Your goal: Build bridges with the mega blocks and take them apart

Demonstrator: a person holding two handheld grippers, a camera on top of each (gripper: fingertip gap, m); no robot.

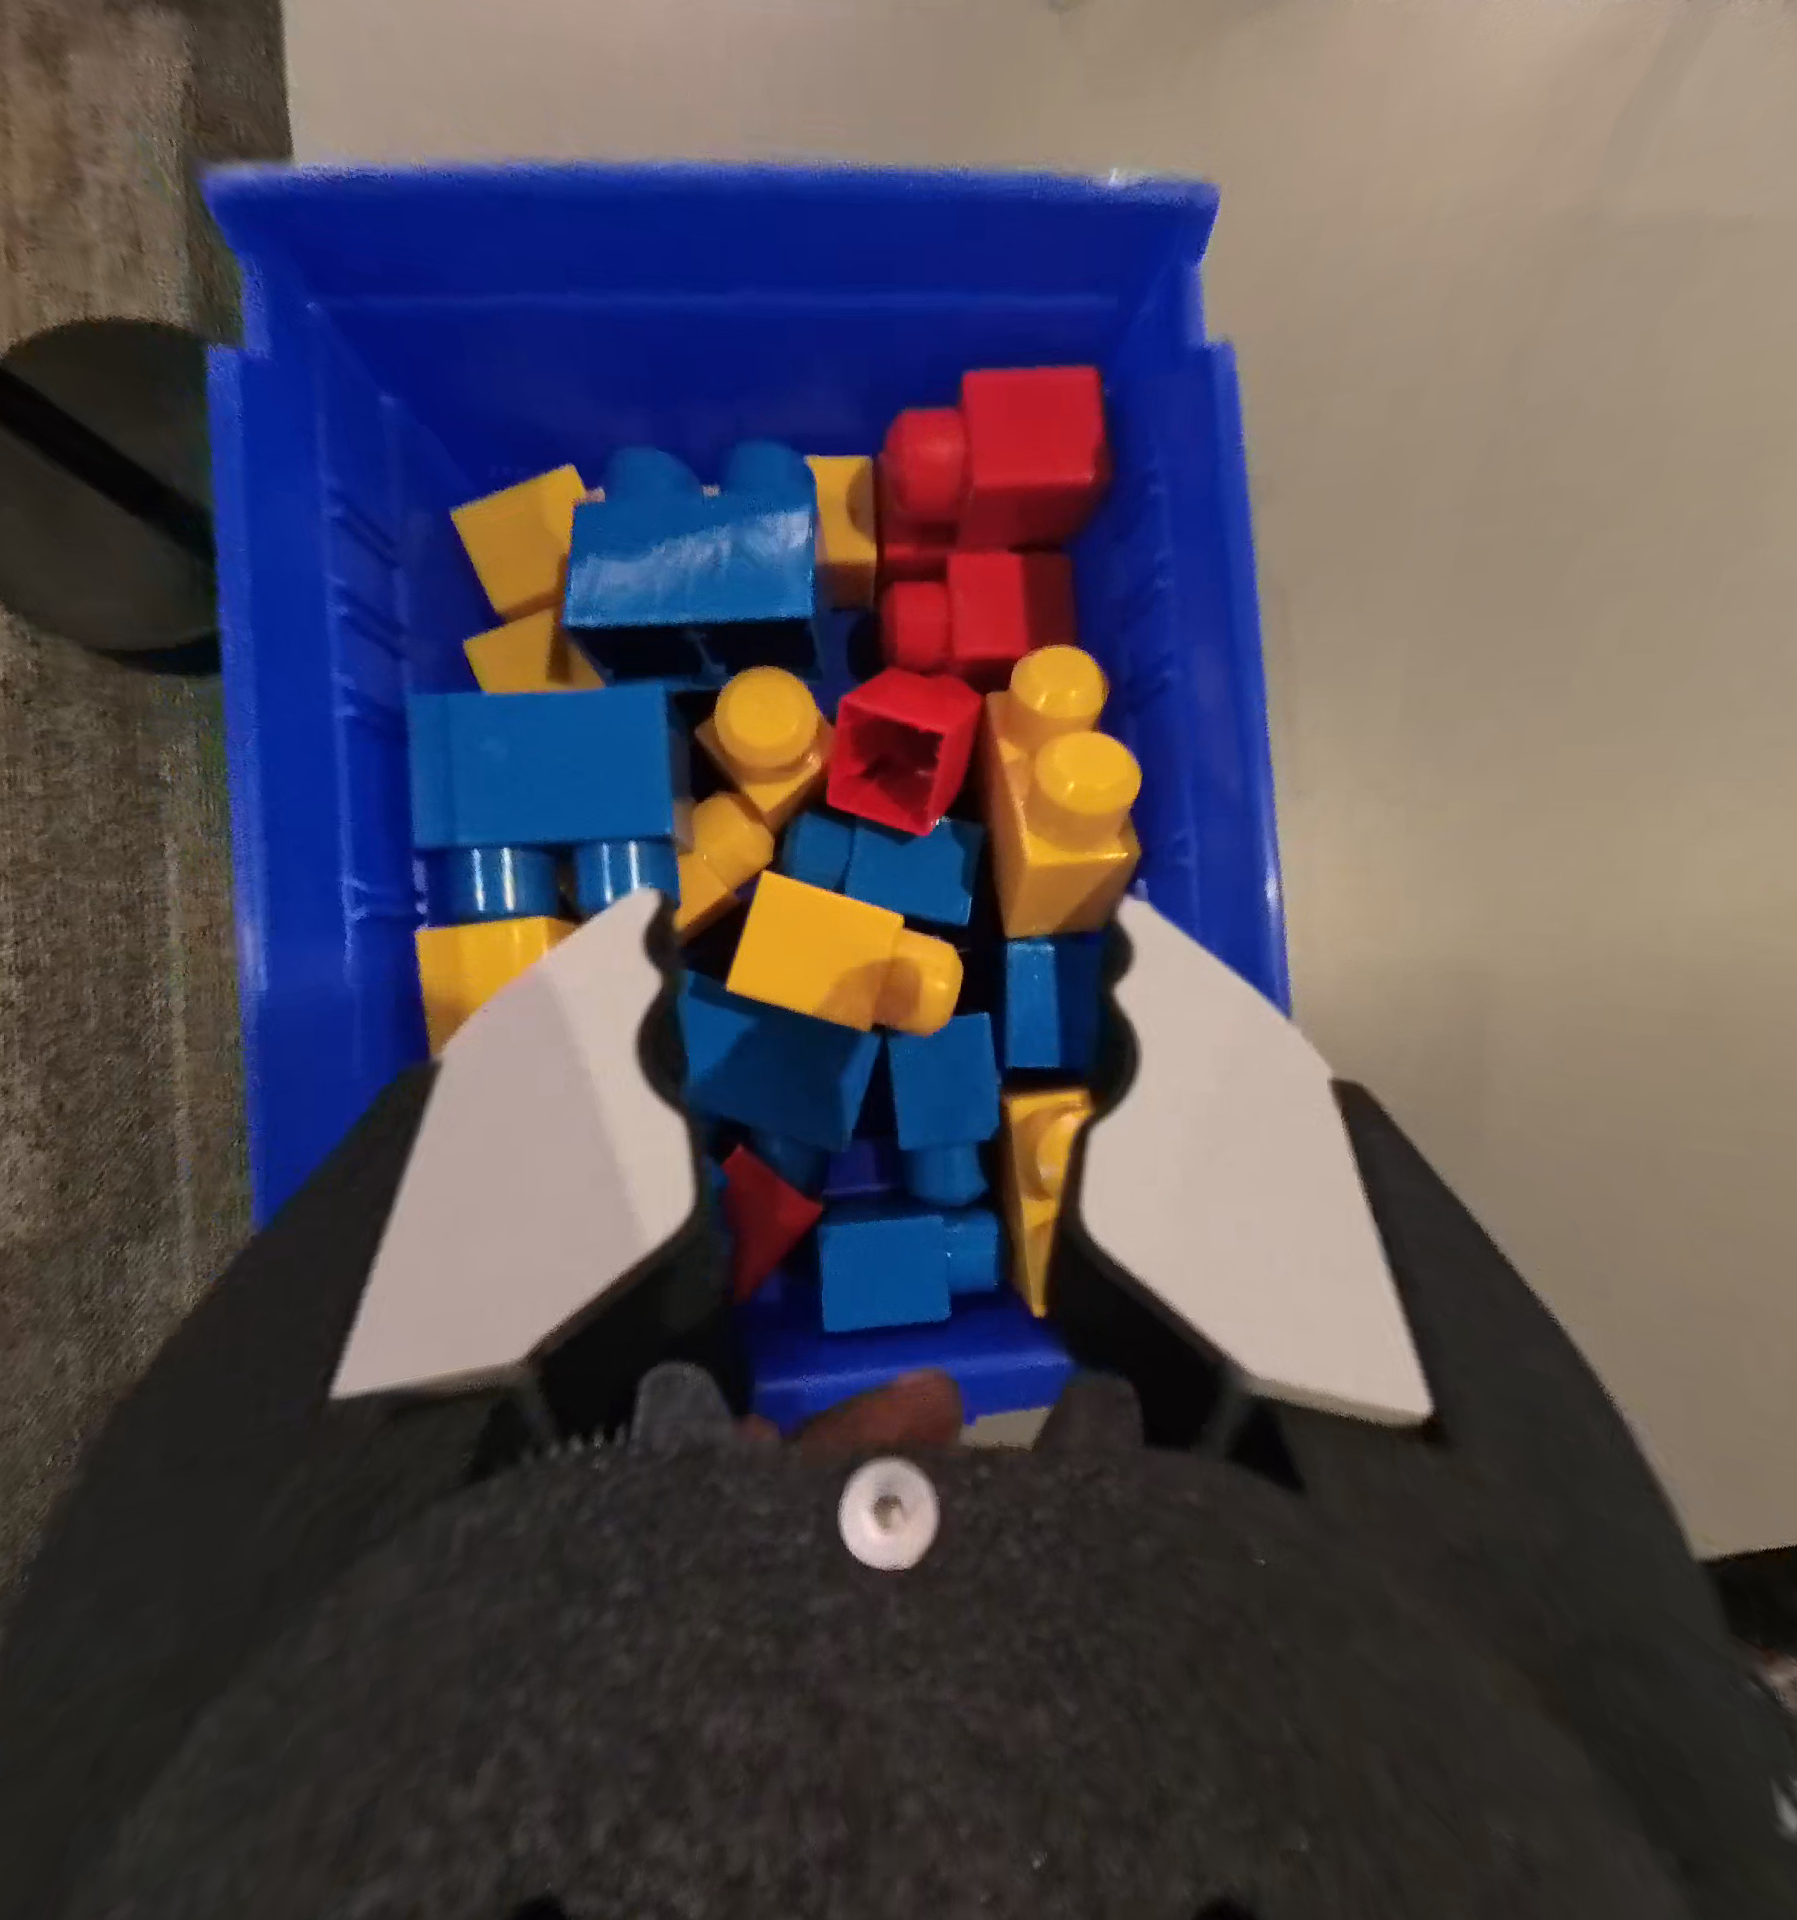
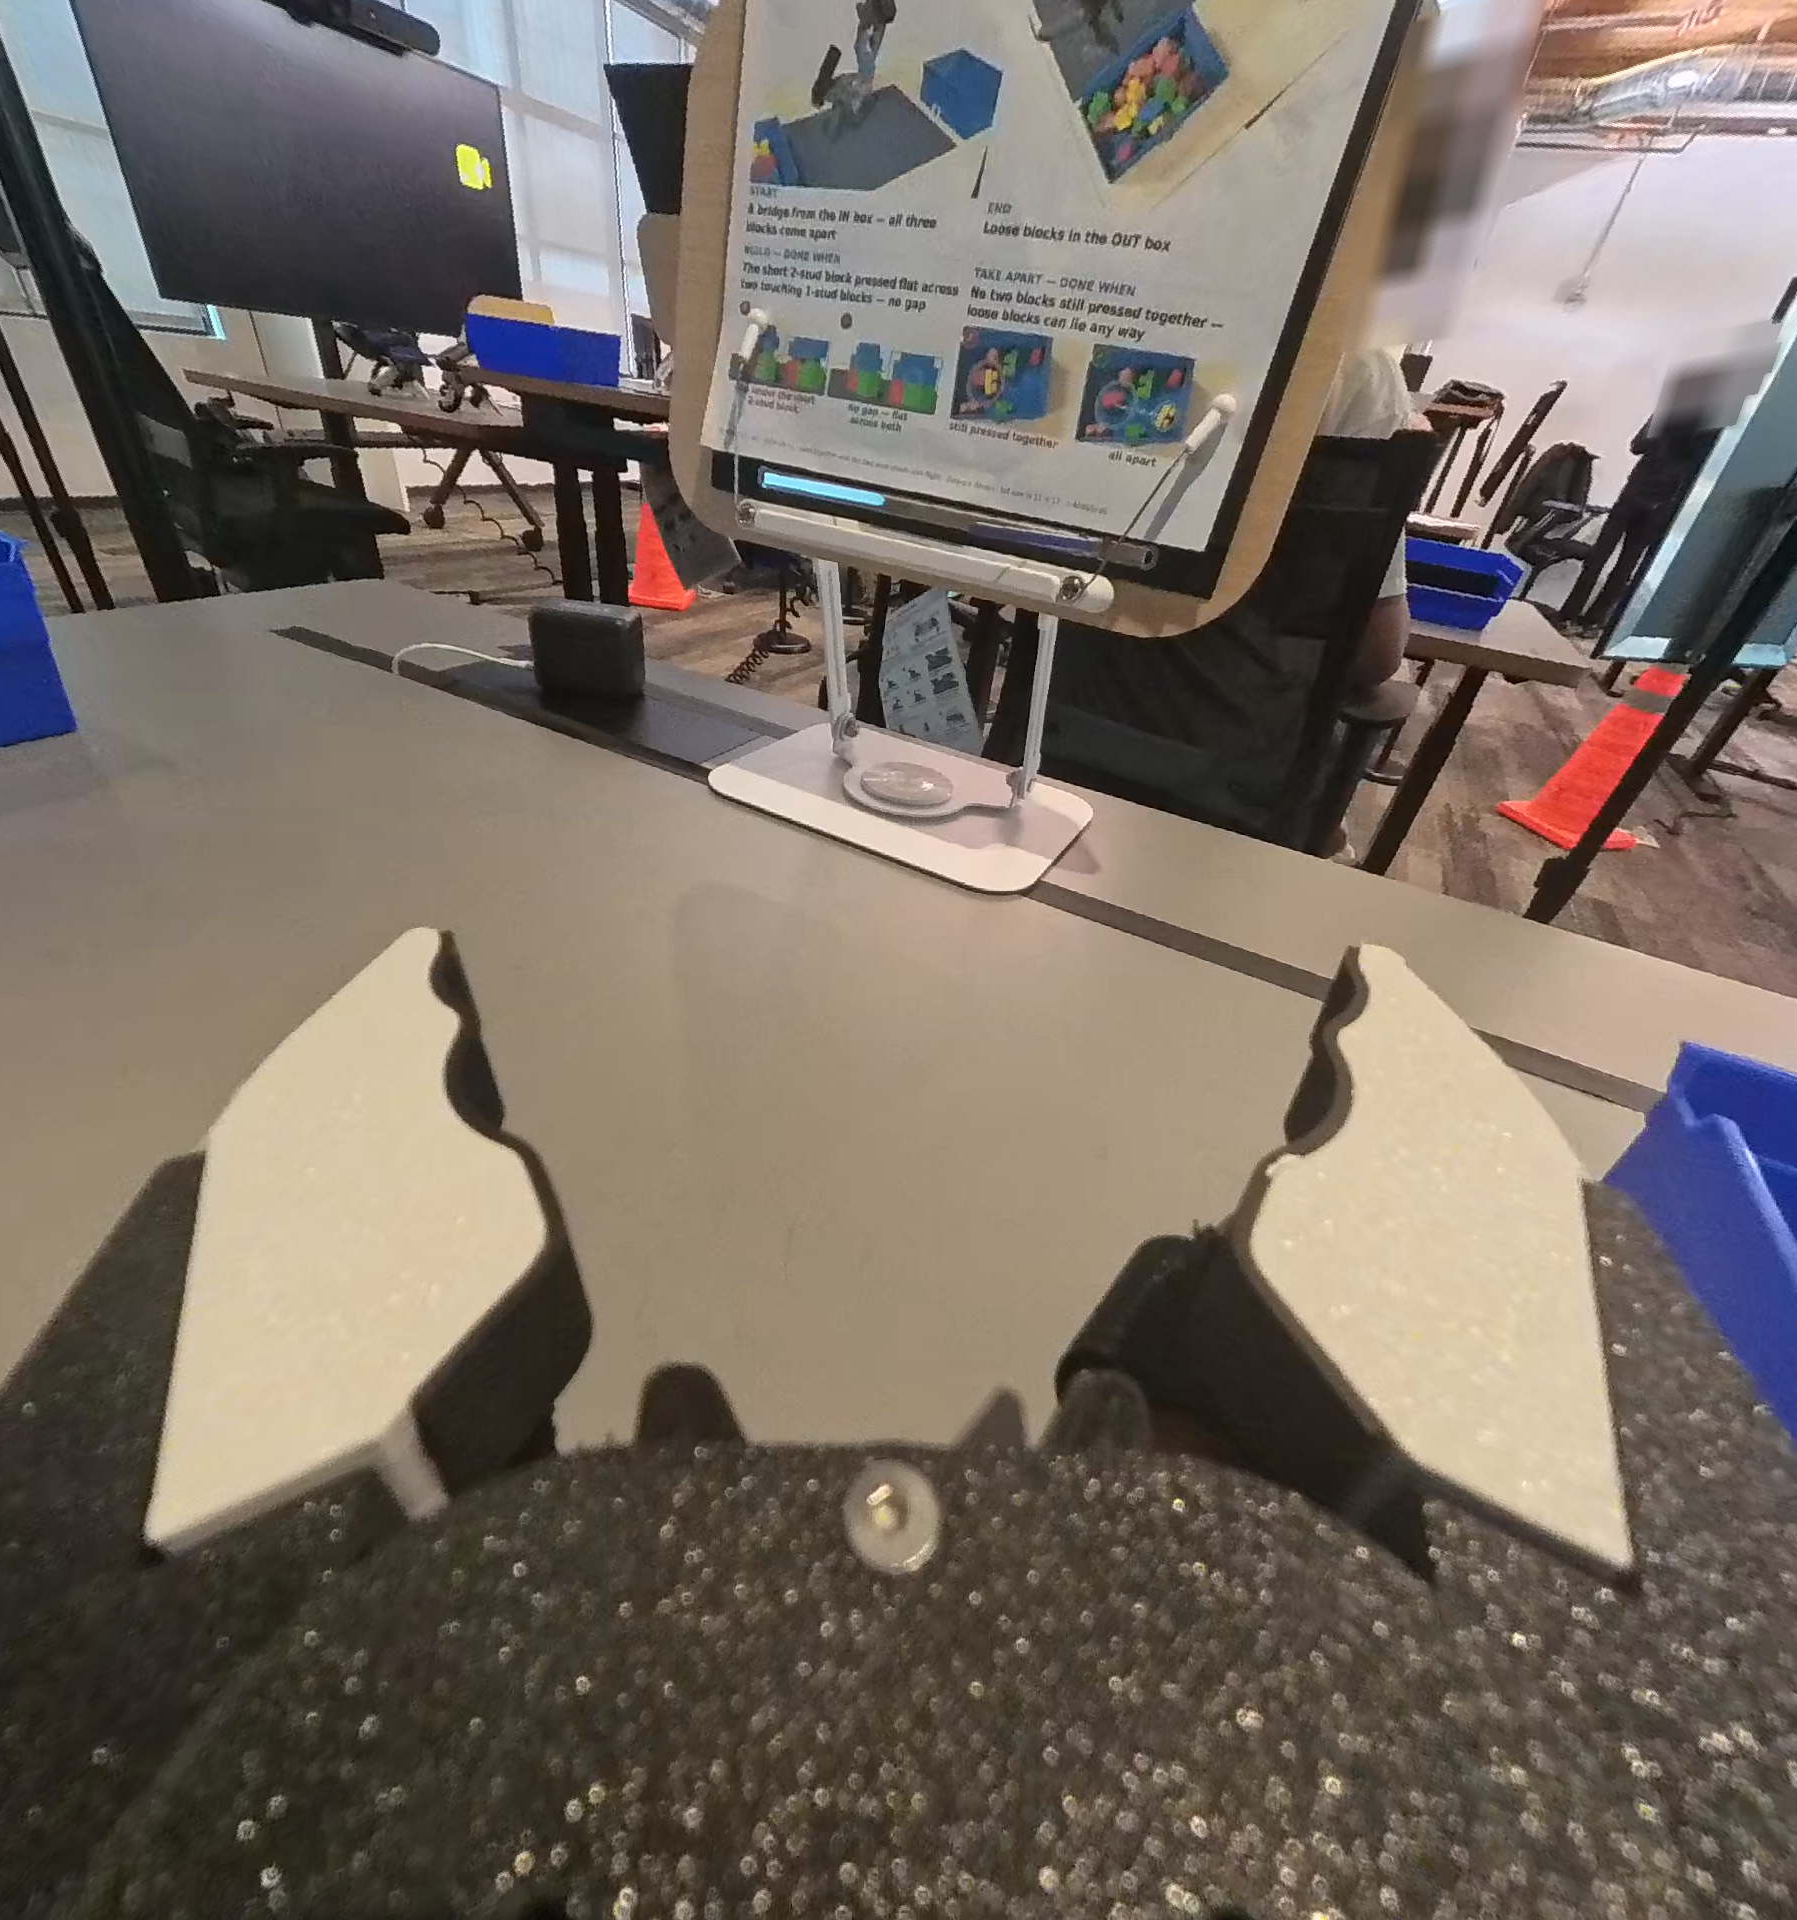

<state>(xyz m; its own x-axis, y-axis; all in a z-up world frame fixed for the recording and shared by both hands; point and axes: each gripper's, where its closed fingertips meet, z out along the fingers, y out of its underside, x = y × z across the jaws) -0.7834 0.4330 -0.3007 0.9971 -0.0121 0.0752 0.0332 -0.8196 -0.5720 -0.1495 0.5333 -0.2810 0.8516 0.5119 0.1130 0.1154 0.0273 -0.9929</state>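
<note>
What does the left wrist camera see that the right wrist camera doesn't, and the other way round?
Only the left wrist view shows the blue bin full of loose red, yellow and blue blocks, such as a yellow block between the open left gripper.

Only the right wrist view shows the bare grey table, an instruction board on a white stand, a small dark box and the open, empty right gripper.

Both show open grey-tipped fingers and blue bin plastic.
</note>
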